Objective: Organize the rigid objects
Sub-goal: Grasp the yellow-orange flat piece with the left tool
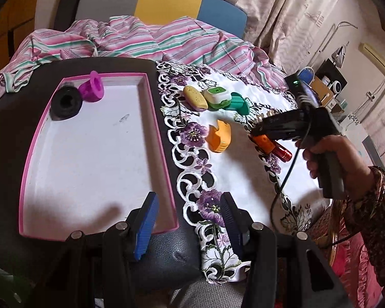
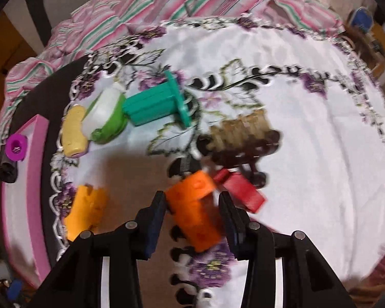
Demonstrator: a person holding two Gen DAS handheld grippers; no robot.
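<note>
the pink tray (image 1: pixel 33 154) lies along the tabletop's left edge, black piece (image 1: pixel 65 101) and magenta piece (image 1: pixel 92 88) in its far corner. left gripper (image 1: pixel 187 227) hangs spread, empty, above the tray's near corner. right gripper (image 2: pixel 192 220) straddles the orange block (image 2: pixel 195 205) on the embroidered cloth (image 2: pixel 308 133); contact unclear.

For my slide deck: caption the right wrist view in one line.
Right gripper open, its fingers straddling an orange block on the embroidered cloth, red piece just beyond.
</note>
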